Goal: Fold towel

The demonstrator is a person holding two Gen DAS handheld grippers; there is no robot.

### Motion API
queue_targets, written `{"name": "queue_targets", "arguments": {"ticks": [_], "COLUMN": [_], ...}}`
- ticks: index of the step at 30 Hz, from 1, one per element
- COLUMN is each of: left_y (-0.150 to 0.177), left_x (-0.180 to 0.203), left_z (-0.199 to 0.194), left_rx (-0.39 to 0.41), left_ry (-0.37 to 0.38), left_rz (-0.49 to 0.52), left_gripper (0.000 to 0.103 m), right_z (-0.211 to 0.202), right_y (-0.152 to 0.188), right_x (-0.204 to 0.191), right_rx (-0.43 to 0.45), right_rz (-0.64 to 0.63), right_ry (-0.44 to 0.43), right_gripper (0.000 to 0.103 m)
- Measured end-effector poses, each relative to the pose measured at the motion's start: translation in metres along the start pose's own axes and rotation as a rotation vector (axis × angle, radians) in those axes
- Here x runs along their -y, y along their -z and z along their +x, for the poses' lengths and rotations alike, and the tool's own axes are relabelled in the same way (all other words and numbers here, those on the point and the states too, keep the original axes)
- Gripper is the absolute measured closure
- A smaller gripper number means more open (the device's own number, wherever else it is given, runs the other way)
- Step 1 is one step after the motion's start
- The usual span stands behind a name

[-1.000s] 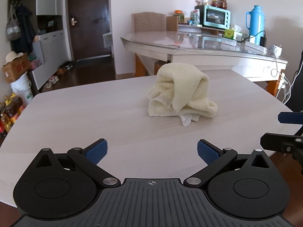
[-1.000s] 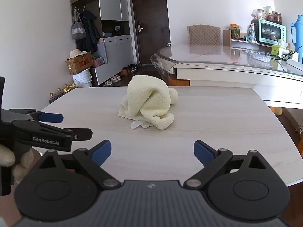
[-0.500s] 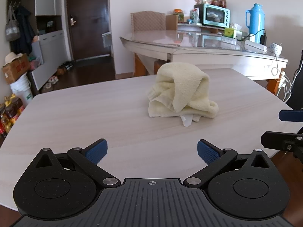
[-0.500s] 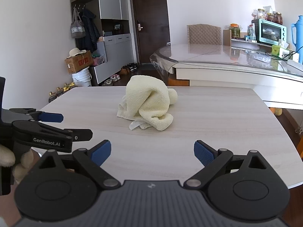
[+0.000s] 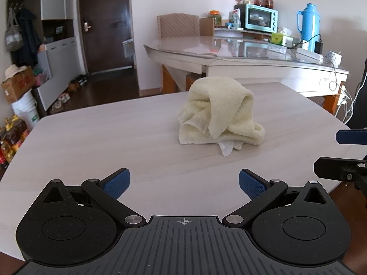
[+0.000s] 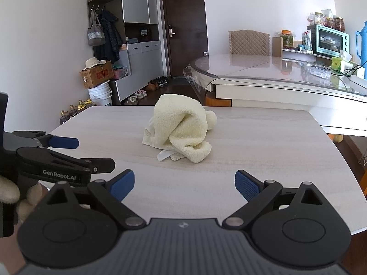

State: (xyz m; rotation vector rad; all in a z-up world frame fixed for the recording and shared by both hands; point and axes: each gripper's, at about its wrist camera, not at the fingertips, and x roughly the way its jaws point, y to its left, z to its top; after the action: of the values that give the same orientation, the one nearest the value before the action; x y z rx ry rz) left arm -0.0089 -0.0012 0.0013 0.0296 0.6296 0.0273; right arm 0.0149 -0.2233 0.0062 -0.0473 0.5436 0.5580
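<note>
A cream towel (image 5: 220, 112) lies crumpled in a heap on the pale wooden table (image 5: 91, 142); it also shows in the right wrist view (image 6: 181, 126), with a white label sticking out at its near edge. My left gripper (image 5: 183, 183) is open and empty, over the table's near edge, well short of the towel. My right gripper (image 6: 184, 184) is open and empty, also short of the towel. The left gripper shows at the left of the right wrist view (image 6: 66, 146), and the right gripper at the right edge of the left wrist view (image 5: 344, 153).
A glass-topped table (image 5: 240, 52) stands behind, with a toaster oven (image 5: 257, 19), a blue thermos (image 5: 308, 26) and a tissue box (image 5: 281, 37). A chair (image 5: 177, 26) is beside it. Cabinets, boxes, a bucket and bottles line the left wall.
Both grippers have crept slightly forward toward the towel, staying open. The towel has not moved.
</note>
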Motion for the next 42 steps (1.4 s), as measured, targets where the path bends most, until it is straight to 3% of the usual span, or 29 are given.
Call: {"name": "queue_targets", "arguments": {"ticks": [26, 37, 42], "left_y": [-0.009, -0.012, -0.014], "left_x": [-0.009, -0.018, -0.023], "left_z": [0.009, 0.019, 0.023], "left_rx": [0.0, -0.01, -0.01], "left_ry": [-0.018, -0.038, -0.037], "left_rz": [0.008, 0.017, 0.001], "left_gripper": [0.0, 0.0, 0.0], "right_z": [0.014, 0.047, 0.076], "right_y": [-0.013, -0.044, -0.064], "right_x": [0.0, -0.003, -0.006], "right_rx": [-0.005, 0.029, 0.039], "right_rz": [-0.028, -0.097, -0.14], "right_ry": [-0.013, -0.003, -0.004], "right_gripper": [0.007, 0.008, 0.015]}}
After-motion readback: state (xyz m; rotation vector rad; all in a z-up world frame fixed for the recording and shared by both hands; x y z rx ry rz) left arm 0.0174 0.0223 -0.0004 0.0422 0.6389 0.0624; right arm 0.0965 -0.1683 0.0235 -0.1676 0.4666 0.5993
